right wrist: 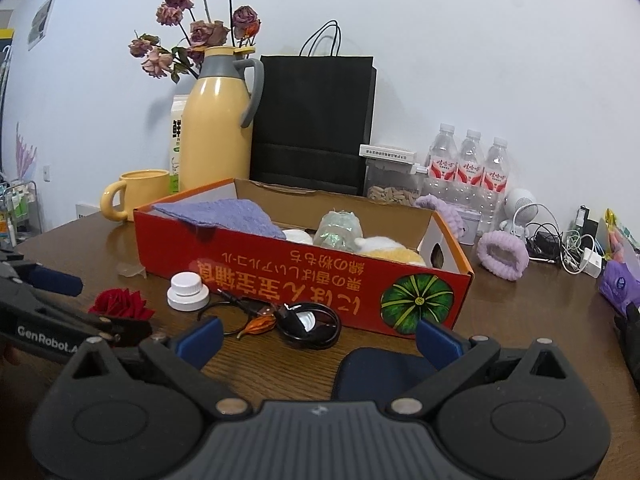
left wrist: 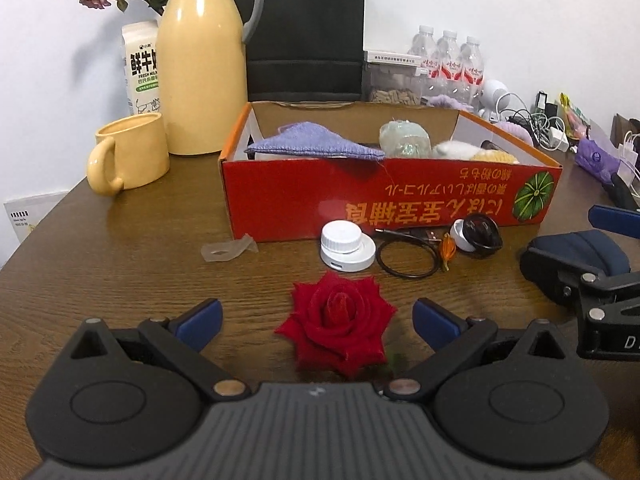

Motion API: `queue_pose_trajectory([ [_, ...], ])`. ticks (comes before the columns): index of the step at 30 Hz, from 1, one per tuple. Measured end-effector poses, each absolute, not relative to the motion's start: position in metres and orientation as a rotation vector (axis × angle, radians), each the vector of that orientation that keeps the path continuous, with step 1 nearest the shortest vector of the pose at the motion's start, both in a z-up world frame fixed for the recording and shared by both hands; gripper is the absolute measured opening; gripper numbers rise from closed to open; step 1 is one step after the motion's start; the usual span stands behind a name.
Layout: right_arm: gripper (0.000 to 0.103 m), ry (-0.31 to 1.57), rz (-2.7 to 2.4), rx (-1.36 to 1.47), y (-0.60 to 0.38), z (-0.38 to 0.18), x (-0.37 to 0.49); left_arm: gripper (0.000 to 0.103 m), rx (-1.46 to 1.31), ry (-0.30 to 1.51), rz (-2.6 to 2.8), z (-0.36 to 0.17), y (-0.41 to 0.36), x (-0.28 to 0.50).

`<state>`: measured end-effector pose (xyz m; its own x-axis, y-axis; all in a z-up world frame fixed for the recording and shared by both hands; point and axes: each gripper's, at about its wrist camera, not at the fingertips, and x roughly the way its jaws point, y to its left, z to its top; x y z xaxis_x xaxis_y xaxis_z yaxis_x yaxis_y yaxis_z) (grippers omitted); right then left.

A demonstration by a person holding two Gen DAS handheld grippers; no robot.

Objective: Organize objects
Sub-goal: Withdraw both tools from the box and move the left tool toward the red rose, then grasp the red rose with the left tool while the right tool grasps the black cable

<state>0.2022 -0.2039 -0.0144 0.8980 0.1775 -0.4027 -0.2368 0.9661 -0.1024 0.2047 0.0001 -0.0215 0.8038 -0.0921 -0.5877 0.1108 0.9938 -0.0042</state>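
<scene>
A red rose lies on the brown table between the fingers of my left gripper, which is open and not touching it. In the right wrist view, a dark blue pouch rests on the table between the fingers of my right gripper. That gripper is open, and its right pad is close to the pouch. Behind stands an open red cardboard box holding a purple cloth and soft items. In front of the box lie a white round cap, a black cable loop and an orange dried bud.
A yellow thermos, yellow mug and milk carton stand at the back left. A black paper bag, water bottles, a purple scrunchie and tangled cables crowd the back right. A clear plastic scrap lies left of the cap.
</scene>
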Motion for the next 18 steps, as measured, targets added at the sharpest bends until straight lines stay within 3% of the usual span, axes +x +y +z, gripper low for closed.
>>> queue_pose_trajectory([
  [7, 0.103, 0.42, 0.218, -0.159, -0.2021, -0.0157, 0.2048, 0.103, 0.035, 0.633, -0.111, -0.022, -0.0017, 0.2051],
  [10, 0.103, 0.424, 0.219, -0.162, -0.2014, -0.0162, 0.2053, 0.09, 0.034, 0.636, -0.115, -0.0223, -0.0018, 0.2055],
  [14, 0.103, 0.43, 0.217, -0.165, -0.2013, -0.0167, 0.206, 0.052, 0.018, 0.628, -0.117, -0.0211, 0.0005, 0.2044],
  [18, 0.103, 0.443, 0.215, -0.169, -0.2006, -0.0175, 0.2082, 0.045, 0.001, 0.603, -0.129, -0.0182, 0.0024, 0.2018],
])
